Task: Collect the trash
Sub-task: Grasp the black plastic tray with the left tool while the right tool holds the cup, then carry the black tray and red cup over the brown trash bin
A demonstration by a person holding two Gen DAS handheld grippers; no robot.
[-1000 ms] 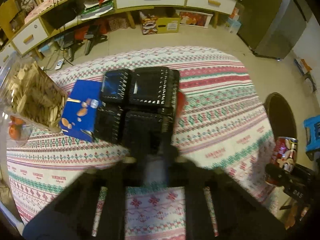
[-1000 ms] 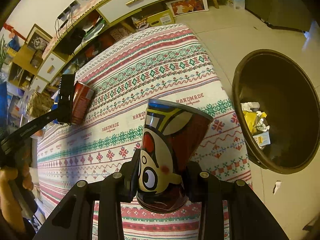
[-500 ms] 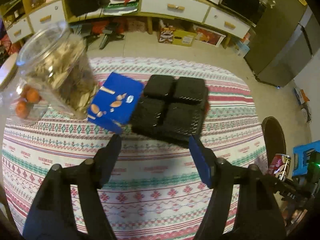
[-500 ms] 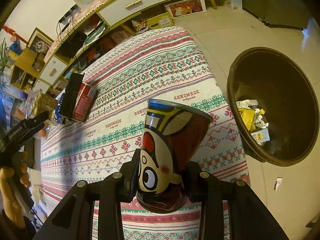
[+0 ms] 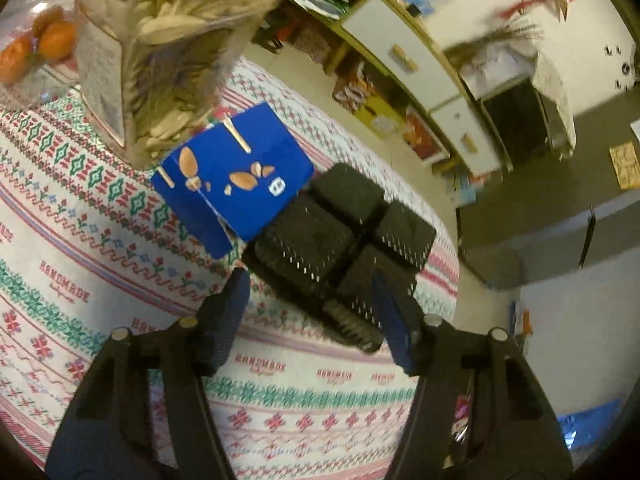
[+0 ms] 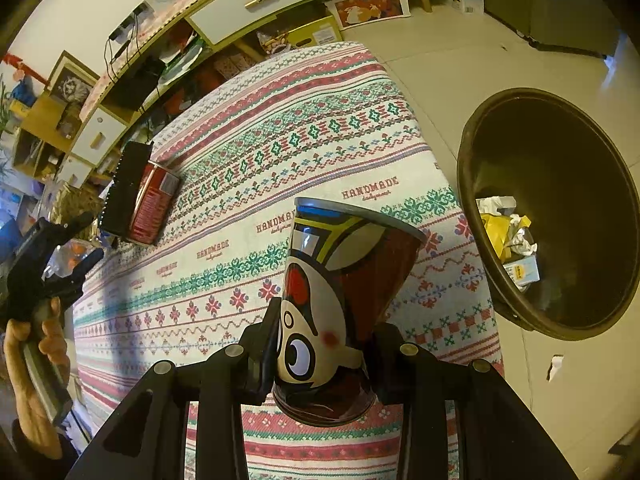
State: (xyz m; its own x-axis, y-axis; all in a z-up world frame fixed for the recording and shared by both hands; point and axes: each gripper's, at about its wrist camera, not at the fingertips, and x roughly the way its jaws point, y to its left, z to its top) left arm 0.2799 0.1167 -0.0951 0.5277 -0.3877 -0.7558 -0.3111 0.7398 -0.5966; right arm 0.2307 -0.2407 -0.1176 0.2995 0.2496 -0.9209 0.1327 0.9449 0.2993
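My right gripper [image 6: 324, 336] is shut on a paper cup [image 6: 340, 292] printed with a cartoon face, held above the patterned tablecloth [image 6: 248, 184] near the table's right edge. A dark round trash bin [image 6: 552, 208] with crumpled paper inside stands on the floor just right of the cup. My left gripper [image 5: 312, 308] is open and empty, its blue pads [image 5: 236, 296] on either side of the near corner of a black four-cell tray [image 5: 340, 240]. A red can [image 6: 154, 204] lies on its side against that tray [image 6: 126, 192] in the right wrist view.
A blue box [image 5: 236, 184] lies left of the black tray. A clear jar of pale chips [image 5: 160, 48] and oranges [image 5: 40, 44] stand at the far left. A low cabinet with white drawers [image 6: 256, 4] runs behind the table. The left gripper also shows in the right wrist view [image 6: 48, 256].
My left gripper let go of the black tray, opened, pulled back and swung its view to the right. The right gripper kept hold of the cup and drifted slightly toward the bin.
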